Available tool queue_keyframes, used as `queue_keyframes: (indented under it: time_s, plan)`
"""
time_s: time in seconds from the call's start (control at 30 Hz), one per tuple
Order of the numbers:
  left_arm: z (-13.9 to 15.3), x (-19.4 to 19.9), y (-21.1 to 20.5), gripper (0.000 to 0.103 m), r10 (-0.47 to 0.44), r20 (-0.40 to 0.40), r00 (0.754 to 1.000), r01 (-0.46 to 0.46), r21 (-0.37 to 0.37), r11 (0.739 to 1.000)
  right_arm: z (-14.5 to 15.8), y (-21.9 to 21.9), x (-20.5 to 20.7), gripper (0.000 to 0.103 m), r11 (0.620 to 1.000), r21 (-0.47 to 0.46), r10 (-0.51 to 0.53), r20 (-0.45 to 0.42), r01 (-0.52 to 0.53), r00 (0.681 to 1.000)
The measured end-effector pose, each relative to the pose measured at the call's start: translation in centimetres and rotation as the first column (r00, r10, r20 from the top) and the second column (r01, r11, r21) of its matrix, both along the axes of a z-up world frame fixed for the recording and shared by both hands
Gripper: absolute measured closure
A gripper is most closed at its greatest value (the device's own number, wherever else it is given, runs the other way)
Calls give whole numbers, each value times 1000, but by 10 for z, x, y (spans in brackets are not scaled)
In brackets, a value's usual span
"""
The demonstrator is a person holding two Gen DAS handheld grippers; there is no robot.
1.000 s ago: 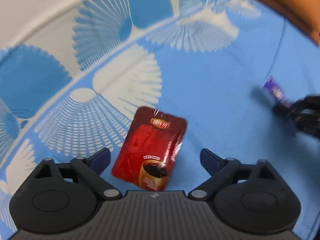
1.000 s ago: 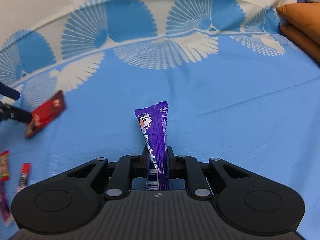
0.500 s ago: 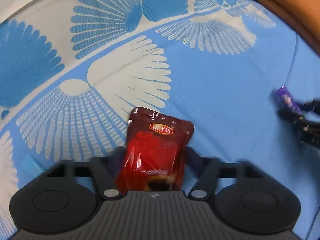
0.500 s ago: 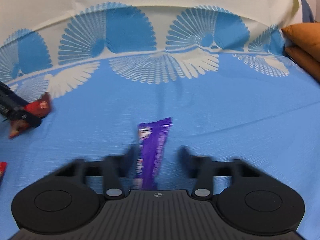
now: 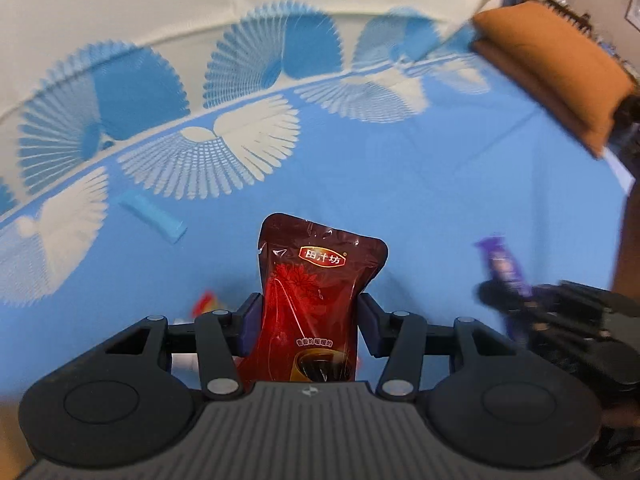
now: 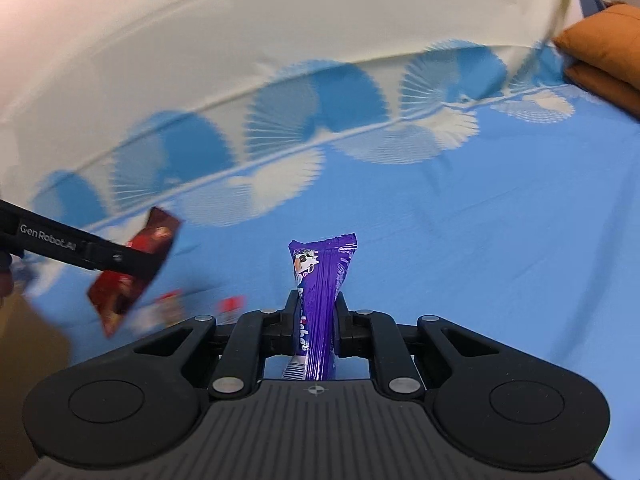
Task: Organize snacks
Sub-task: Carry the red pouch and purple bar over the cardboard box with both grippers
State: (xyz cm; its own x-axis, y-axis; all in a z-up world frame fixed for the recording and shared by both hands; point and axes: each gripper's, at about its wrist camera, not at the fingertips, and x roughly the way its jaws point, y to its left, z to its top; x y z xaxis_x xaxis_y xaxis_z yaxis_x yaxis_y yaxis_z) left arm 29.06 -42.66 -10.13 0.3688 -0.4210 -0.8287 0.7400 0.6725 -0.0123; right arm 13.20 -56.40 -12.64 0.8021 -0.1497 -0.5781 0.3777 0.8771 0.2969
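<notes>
- The left gripper (image 5: 308,320) squeezes the red pouch (image 5: 316,300) by its lower half and holds it up above the blue cloth (image 5: 420,200).
- The pouch looks soft, shiny and maybe slippery, so a hold low across the middle seems best.
- The right gripper (image 6: 313,330) pinches the purple snack bar (image 6: 320,296) near its bottom end.
- The bar looks light and thin, with a crinkly wrapper.
</notes>
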Motion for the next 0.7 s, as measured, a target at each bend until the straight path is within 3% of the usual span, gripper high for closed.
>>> queue_keyframes:
  time_s: [0.17,0.37,0.7]
  plan:
    - [49,-77,73,47,59,27,998,-58,-17,998,51,76,-40,87,993,12,120,22,-121,992]
    - [93,-153,167,47,182,39,982,-181,-36,983,96,165,-84,87,960,15,278,12,-278,960]
    - [117,-250,288,47,357,78,931,-351,-86,933,128,285,-145,87,904,2,428,-22,-428,904]
